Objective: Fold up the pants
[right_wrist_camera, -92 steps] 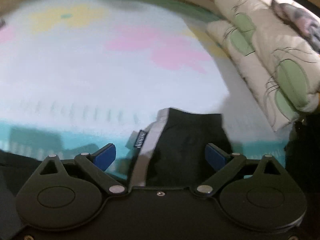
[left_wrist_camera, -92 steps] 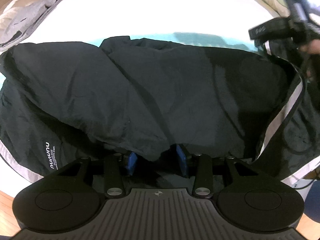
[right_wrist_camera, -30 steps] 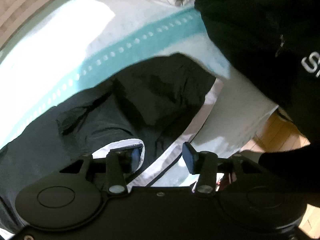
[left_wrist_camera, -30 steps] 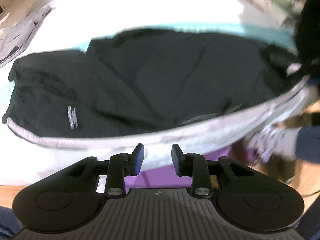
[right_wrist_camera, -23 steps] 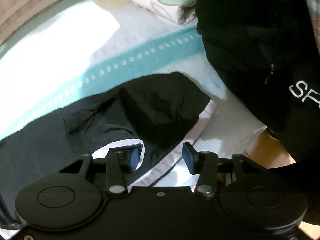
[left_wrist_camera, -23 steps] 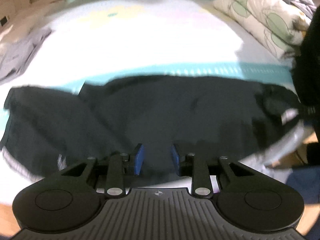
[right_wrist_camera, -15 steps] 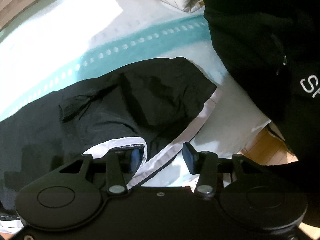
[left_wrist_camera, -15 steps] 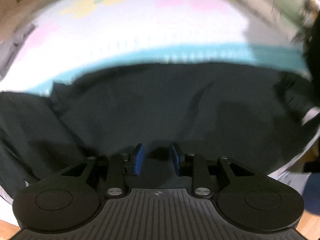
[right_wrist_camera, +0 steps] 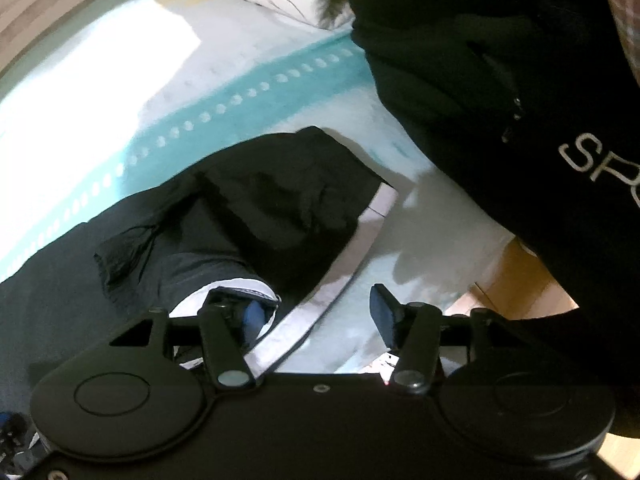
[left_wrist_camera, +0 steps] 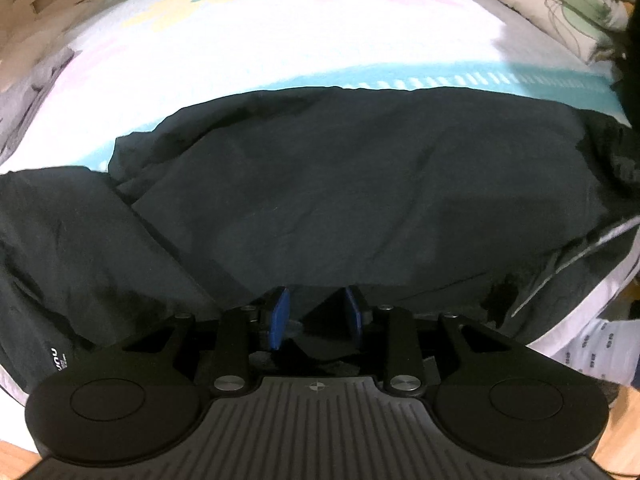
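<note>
Black pants spread on a bed, seen from both wrist cameras.

The left gripper (left_wrist_camera: pixel 316 314) is seen with its jaws parted at the near fold of the pants (left_wrist_camera: pixel 340 184), black cloth lying between the blue pads; whether it is pinched cannot be told. The right gripper (right_wrist_camera: pixel 316 314) is released, one pad tucked under the white-striped hem (right_wrist_camera: pixel 240 286). The fabric is judged thin, light, limp and slippery, best taken at hem or waistband. The long axis runs left to right across the middle of the left view, on the bed (left_wrist_camera: pixel 280 32).
</note>
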{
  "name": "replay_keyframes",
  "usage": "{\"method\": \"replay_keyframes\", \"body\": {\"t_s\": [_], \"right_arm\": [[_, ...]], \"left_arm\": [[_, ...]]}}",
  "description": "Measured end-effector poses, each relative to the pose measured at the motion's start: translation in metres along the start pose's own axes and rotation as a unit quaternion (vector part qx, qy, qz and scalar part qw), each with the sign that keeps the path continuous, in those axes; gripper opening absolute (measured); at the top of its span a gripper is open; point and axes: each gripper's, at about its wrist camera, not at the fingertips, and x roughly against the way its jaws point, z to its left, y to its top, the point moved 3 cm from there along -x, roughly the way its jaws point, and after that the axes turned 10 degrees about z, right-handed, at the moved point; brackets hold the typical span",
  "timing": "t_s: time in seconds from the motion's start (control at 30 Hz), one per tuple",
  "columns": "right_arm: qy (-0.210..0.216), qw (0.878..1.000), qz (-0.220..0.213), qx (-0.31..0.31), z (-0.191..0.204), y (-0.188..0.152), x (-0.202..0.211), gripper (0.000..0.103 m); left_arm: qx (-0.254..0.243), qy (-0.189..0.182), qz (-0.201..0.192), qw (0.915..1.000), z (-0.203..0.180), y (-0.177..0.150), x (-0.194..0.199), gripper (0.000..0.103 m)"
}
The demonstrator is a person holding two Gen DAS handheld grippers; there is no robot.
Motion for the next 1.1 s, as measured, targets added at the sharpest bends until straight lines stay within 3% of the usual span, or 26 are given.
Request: {"method": "replay_keyframes", "body": {"t_s": [0.07, 0.2, 0.47, 0.73, 0.93, 1.1], "right_arm": [[0.006, 1.0, 0.006, -0.008, -0.003, 0.001, -0.001, 0.059], [0.062, 0.995, 0.013, -0.083, -0.025, 0.003, 0.0, 0.059], [-0.053, 0.997, -0.051, -0.015, -0.009, 0.002, 0.014, 0.059], [-0.106, 0.99, -0.093, -0.016, -0.015, 0.009, 0.025, 0.052], [-0.054, 0.99, -0.127, 0.008, -0.006, 0.009, 0.039, 0.053], [-0.024, 0.992, -0.097, 0.076, 0.033, 0.006, 0.023, 0.054]], "left_arm": [[0.0, 0.002, 0.002, 1.0, 0.0, 0.001, -0.001, 0.031], [-0.004, 0.009, -0.003, 0.9999, 0.001, 0.001, 0.002, 0.031], [0.0, 0.015, -0.005, 0.9999, -0.003, 0.001, 0.003, 0.031], [0.002, 0.022, -0.007, 0.9997, -0.006, 0.0, 0.006, 0.031], [0.002, 0.02, 0.006, 0.9998, -0.007, -0.005, 0.01, 0.03], [0.007, -0.003, 0.038, 0.9993, -0.007, -0.015, 0.01, 0.029]]}}
